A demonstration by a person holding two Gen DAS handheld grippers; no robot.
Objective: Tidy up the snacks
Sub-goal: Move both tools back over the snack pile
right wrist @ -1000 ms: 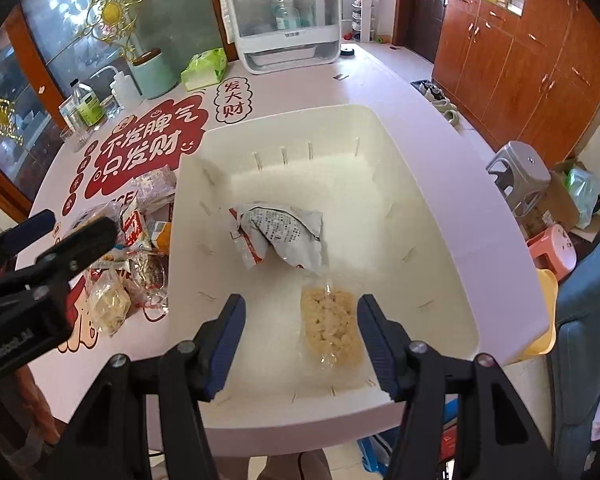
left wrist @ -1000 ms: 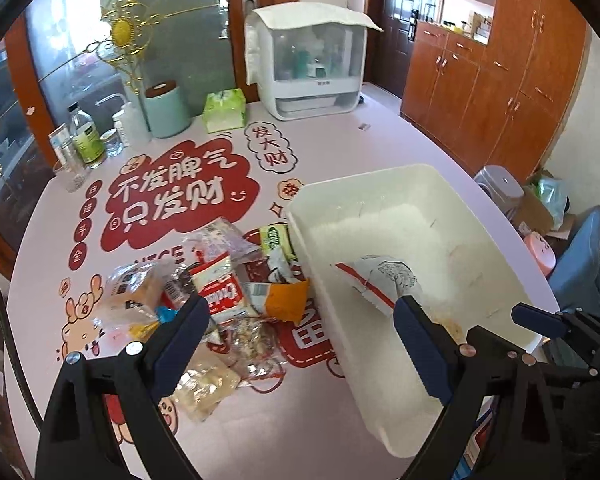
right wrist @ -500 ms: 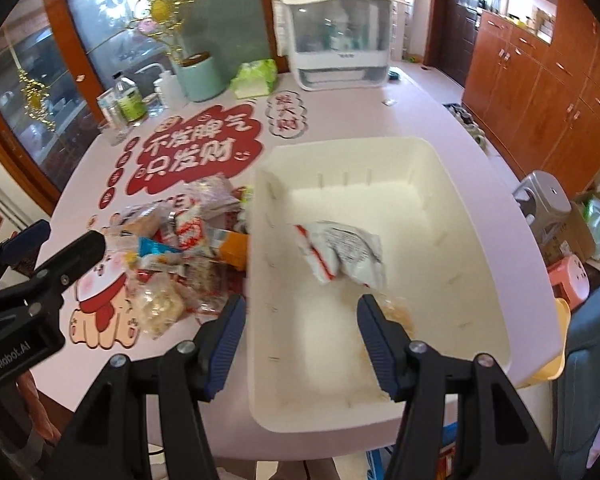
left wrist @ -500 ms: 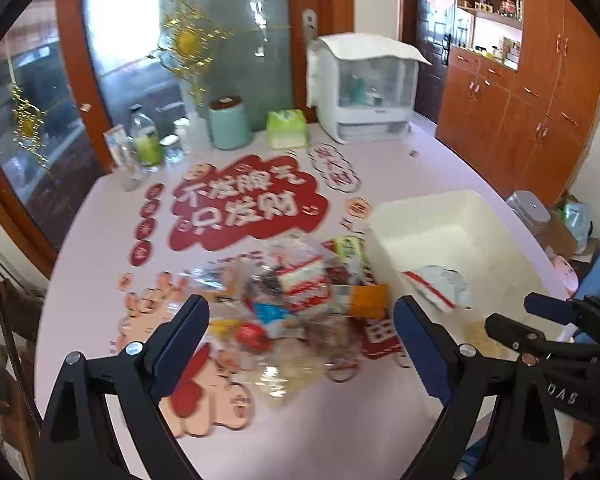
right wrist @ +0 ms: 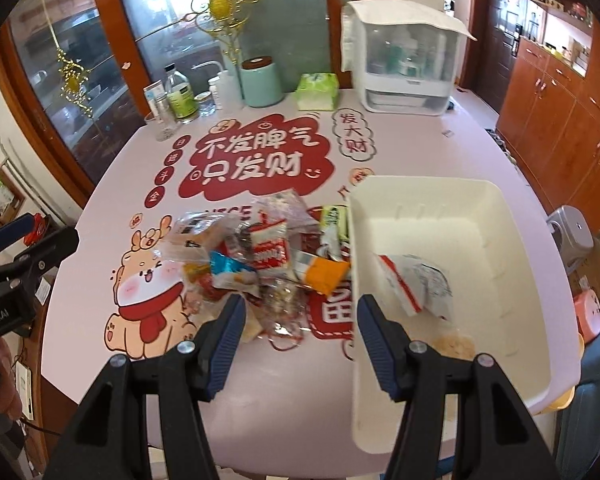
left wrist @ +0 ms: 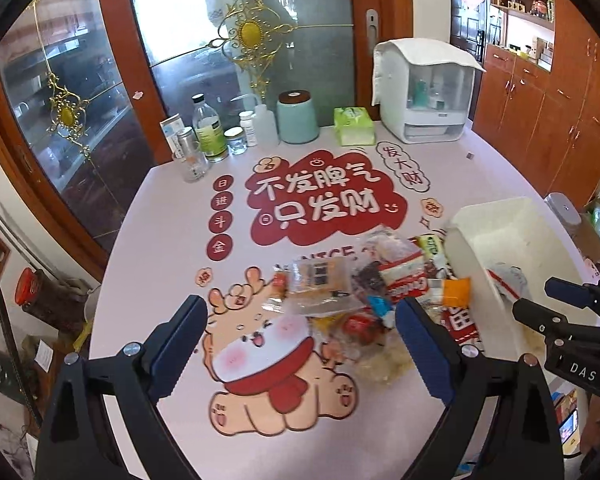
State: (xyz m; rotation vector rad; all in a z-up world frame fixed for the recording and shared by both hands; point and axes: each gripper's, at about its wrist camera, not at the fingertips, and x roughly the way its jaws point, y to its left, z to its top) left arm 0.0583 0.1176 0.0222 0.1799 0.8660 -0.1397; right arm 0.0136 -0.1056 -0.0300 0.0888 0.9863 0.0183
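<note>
A heap of snack packets (left wrist: 356,292) (right wrist: 256,256) lies on the pink table, left of a white plastic bin (left wrist: 500,240) (right wrist: 452,264). In the bin lie a white-and-red bag (right wrist: 416,280) and a clear pack of pale pieces (right wrist: 456,344). My left gripper (left wrist: 300,336) hangs open above the table, its right finger over the heap's near edge. My right gripper (right wrist: 300,328) is open and empty above the heap's near side, its right finger by the bin's left wall. Each gripper shows at the edge of the other's view (left wrist: 572,316) (right wrist: 24,256).
At the table's far side stand bottles and jars (left wrist: 208,136), a mint canister (left wrist: 298,118), a green tissue pack (left wrist: 354,126) and a white dispenser box (left wrist: 426,96). Wooden cabinets (left wrist: 548,92) line the right wall. Stools (right wrist: 572,236) stand by the table's right edge.
Both grippers have drawn back and leftward from over the bin towards the snack heap, rising a little. Both stay open and empty; nothing on the table has moved.
</note>
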